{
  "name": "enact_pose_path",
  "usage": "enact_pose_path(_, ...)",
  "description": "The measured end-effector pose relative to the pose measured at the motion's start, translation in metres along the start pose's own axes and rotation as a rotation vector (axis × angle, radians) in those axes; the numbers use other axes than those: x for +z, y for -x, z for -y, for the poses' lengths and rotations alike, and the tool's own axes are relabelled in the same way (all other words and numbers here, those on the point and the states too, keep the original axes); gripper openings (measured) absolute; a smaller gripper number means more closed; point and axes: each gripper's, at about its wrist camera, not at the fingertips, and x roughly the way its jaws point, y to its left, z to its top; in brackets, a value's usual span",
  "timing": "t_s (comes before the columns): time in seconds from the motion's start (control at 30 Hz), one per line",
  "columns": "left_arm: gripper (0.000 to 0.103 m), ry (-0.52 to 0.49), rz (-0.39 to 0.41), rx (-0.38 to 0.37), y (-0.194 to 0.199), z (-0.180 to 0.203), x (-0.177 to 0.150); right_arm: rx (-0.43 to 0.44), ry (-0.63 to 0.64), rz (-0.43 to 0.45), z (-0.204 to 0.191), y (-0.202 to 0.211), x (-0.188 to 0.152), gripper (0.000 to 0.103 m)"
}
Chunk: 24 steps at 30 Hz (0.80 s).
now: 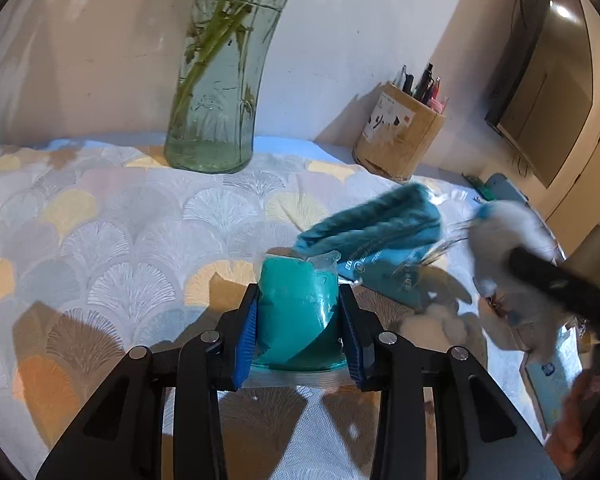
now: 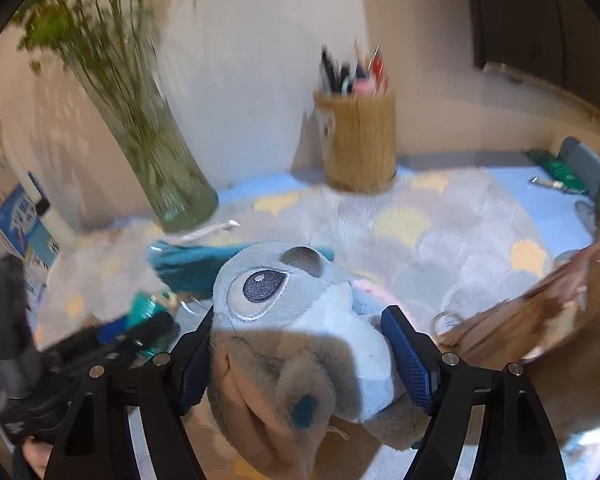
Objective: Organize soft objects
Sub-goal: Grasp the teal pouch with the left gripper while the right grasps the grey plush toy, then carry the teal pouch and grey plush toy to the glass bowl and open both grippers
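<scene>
Table (image 1: 100, 216) is wearing a fan-pattern cloth — glass vase (image 1: 212, 120) and wooden pen holder (image 1: 400, 136) sitting at the back, teal towel (image 1: 376, 224) lying near the middle.

Wall (image 1: 100, 60): cream, sunlit with leaf shadows
Table cover (image 1: 120, 220): white, pastel fan-pattern
Glass vase (image 1: 216, 92): green stems, against the wall
Pen holder (image 2: 356, 140): wooden, corner
Cabinet (image 1: 548, 92): dark, right
</scene>
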Motion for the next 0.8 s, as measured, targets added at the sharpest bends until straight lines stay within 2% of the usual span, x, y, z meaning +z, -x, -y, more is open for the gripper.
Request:
enact_pose_path(0.07, 0.034, 0.007, 0.007, 0.003, 0.001, -0.002, 0.001, -0.008, -0.012, 0.055, -0.004, 0.033, 0.003, 0.077)
enact_pose_path(0.13, 0.034, 0.011, 0.011, 0.011, 0.001, -0.003, 0.002, -0.016, -0.007, 0.079, -0.006, 0.046, 0.003, 0.077)
enact_pose_path(0.17, 0.034, 0.010, 0.013, 0.016, 0.001, -0.003, 0.002, -0.039, 0.015, 0.110, -0.013, 0.068, -0.002, 0.078)
enact_pose_path(0.23, 0.034, 0.008, 0.020, 0.025, 0.002, -0.002, 0.002, -0.053, 0.030, 0.105, -0.016, 0.077, -0.007, 0.079)
enact_pose_path(0.37, 0.034, -0.010, 0.031, 0.047, 0.003, 0.000, 0.002, -0.103, 0.058, -0.040, -0.022, 0.077, -0.049, 0.080)
enact_pose_path(0.43, 0.034, -0.021, 0.036, 0.054, 0.003, 0.002, 0.001, -0.105, 0.038, -0.075, -0.022, 0.067, -0.072, 0.080)
enact_pose_path(0.57, 0.034, -0.027, 0.038, 0.052, 0.005, 0.002, 0.000, -0.045, -0.098, -0.166, -0.012, 0.035, -0.104, 0.083)
enact_pose_path(0.6, 0.034, -0.025, 0.037, 0.050, 0.005, 0.002, 0.000, -0.045, -0.098, -0.166, -0.012, 0.035, -0.104, 0.084)
enact_pose_path(0.8, 0.034, -0.020, 0.025, 0.042, 0.003, 0.000, 0.000, 0.051, 0.103, -0.151, -0.027, 0.065, -0.117, 0.089)
